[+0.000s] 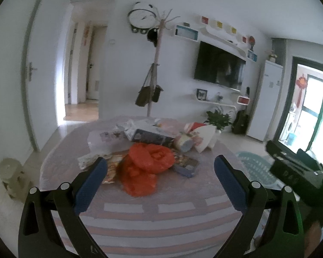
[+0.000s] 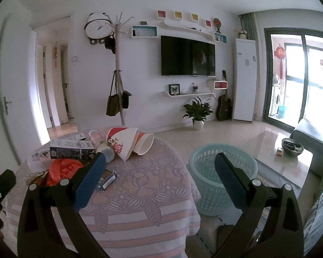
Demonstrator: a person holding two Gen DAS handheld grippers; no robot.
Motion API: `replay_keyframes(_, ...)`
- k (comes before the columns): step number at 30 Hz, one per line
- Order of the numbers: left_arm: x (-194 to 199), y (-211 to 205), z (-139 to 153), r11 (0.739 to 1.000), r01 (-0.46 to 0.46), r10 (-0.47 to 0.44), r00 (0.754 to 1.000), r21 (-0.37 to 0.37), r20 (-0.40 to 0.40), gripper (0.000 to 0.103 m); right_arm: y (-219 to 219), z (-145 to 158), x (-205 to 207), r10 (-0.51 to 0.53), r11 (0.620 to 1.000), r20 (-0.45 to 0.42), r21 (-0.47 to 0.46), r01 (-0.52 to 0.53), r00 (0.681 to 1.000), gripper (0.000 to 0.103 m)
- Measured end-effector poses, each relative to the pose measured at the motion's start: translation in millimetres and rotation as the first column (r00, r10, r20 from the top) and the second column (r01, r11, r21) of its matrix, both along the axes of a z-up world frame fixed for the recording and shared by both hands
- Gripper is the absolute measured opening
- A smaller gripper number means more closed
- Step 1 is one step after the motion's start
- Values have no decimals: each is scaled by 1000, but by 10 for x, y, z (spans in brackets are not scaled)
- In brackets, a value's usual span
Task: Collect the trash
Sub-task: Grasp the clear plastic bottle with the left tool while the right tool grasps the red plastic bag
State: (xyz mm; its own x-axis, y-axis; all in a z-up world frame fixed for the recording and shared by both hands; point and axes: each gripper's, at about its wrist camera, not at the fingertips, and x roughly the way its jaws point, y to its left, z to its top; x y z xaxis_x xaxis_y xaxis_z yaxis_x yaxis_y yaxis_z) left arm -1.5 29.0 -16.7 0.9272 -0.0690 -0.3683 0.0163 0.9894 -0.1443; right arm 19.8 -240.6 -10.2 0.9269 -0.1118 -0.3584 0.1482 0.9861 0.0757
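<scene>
Left wrist view: the left gripper (image 1: 160, 169) hangs above the near part of a round table covered with a pink and grey floral lace cloth (image 1: 161, 202), its blue-padded fingers (image 1: 90, 187) spread wide with nothing between them. Framed in that gap, a little further along the table, lies a crumpled orange plastic bag (image 1: 146, 167). Beyond the bag the rest of the litter is heaped: a dark rectangular carton (image 1: 150, 136) lying flat, a small flat blue box (image 1: 186, 165) touching the bag's right side, printed paper wrappers (image 1: 99, 159) to its left, and two tipped-over red and white paper cups (image 1: 202, 136) at the far right.

In the right wrist view the right gripper (image 2: 160, 169) is likewise wide apart and empty, held over the table's right edge. The orange bag (image 2: 61, 168) lies to the left of its left finger, partly hidden by it, and the paper cups (image 2: 127, 142) lie ahead on the far side of the table. A pale turquoise perforated plastic basket (image 2: 204, 161) stands on the floor just beside the table, showing between the two fingers and partly behind the right one.
</scene>
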Motion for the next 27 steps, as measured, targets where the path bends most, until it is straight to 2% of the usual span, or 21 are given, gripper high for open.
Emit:
replay_keyframes(4, 12, 307, -76, 999, -44, 44, 999, -16, -13, 96, -15, -46, 56, 6, 1000, -13, 1, -6, 1000, 97)
replay_keyframes(9, 131, 692, -219, 995, -91, 88, 992, -41, -87, 96, -8, -208, 268, 52, 999, -79, 20, -50, 995, 97)
replay_keyframes(12, 237, 881, -298, 993, -95, 85, 988, -76, -126, 96, 55, -267, 436, 98, 995, -122, 14, -97, 988, 97)
replay_keyframes(15, 432, 1070, -371, 991, -72, 50, 981, -117, -186, 95, 177, -289, 559, 140, 989, -134, -30, -145, 981, 97)
replay_keyframes(18, 621, 1147, -358, 992, -47, 23, 979, -115, -202, 95, 352, -312, 694, 216, 974, -161, -39, -225, 963, 87)
replay_keyframes(20, 806, 1223, -299, 994, -23, 1, 980, -107, -201, 95, 495, -326, 798, 297, 953, -185, -8, -304, 937, 65)
replay_keyframes(21, 934, 1264, -254, 996, -4, -14, 980, -90, -201, 95, 553, -332, 847, 326, 943, -196, 3, -332, 925, 60)
replay_keyframes(24, 1250, 1346, -199, 998, 42, -52, 976, -51, -212, 95, 772, -355, 992, 382, 922, -222, 23, -387, 897, 58)
replay_keyframes(27, 1598, 1446, -243, 994, 88, -102, 961, -67, -256, 95, 989, -368, 1131, 417, 907, -233, 35, -420, 879, 58)
